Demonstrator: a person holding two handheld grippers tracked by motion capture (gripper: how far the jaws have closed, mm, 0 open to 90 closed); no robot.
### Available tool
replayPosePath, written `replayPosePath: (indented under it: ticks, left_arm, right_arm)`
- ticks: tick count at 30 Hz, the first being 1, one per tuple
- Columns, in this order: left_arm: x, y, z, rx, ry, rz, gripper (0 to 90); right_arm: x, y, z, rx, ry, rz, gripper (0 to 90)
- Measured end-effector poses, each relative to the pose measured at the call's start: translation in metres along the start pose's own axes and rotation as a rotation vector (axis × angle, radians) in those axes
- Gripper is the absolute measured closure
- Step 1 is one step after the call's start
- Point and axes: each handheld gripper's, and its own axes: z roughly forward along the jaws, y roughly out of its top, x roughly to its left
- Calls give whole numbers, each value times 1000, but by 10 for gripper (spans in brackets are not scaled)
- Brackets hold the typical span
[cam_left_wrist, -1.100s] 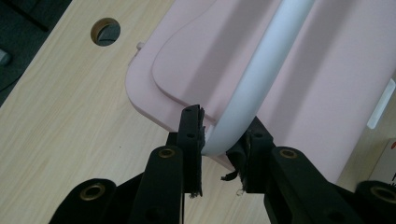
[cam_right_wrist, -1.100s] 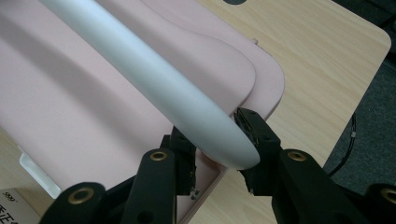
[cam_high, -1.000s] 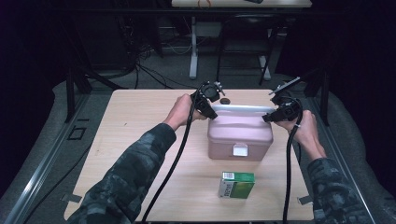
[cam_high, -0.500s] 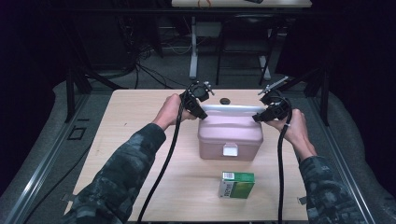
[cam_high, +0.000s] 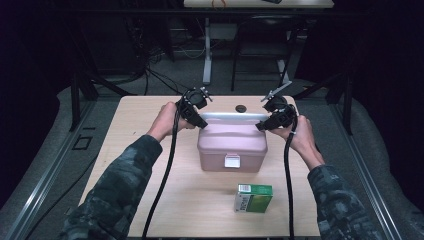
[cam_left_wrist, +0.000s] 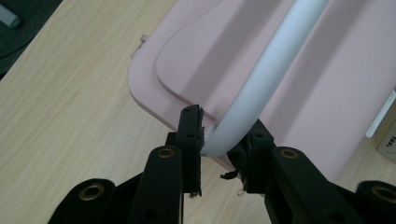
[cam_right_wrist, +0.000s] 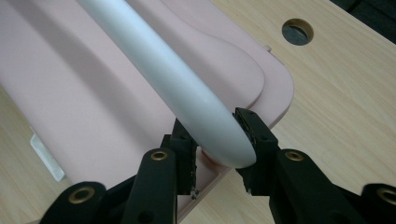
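Observation:
A pink plastic box (cam_high: 232, 147) with a white front latch (cam_high: 231, 161) hangs above the wooden table (cam_high: 150, 135), carried by its white handle (cam_high: 232, 116). My left gripper (cam_high: 199, 118) is shut on the handle's left end, and the pads (cam_left_wrist: 200, 140) squeeze the white bar (cam_left_wrist: 261, 79) over the pink lid (cam_left_wrist: 196, 56). My right gripper (cam_high: 264, 124) is shut on the handle's right end; its pads (cam_right_wrist: 247, 122) clamp the rounded white bar (cam_right_wrist: 187, 93) above the lid (cam_right_wrist: 70, 93).
A green and white carton (cam_high: 253, 197) lies on the table in front of the box. A round cable hole (cam_high: 241, 108) (cam_right_wrist: 297, 31) sits in the tabletop behind the box. Black cables trail from both grippers toward the near edge.
Both hands have carried the box by its handle to the left and a little toward the table's far side. The grips have not changed.

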Motion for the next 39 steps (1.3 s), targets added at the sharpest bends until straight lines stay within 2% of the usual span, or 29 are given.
replayPosePath:
  ticks: [14, 21, 25, 39]
  left_arm:
    - [9, -34, -17, 5, 7, -45, 738]
    - [11, -47, -24, 21, 16, -69, 736]
    - [12, -52, -26, 27, 16, -82, 736]
    - [9, -54, -28, 31, 15, -69, 736]
  right_arm:
    - [27, 15, 11, -5, 74, -53, 707]
    - [39, 22, 15, -2, 91, -80, 710]
    - [43, 25, 18, -8, 99, -84, 710]
    - [46, 25, 16, 22, 137, -99, 699]
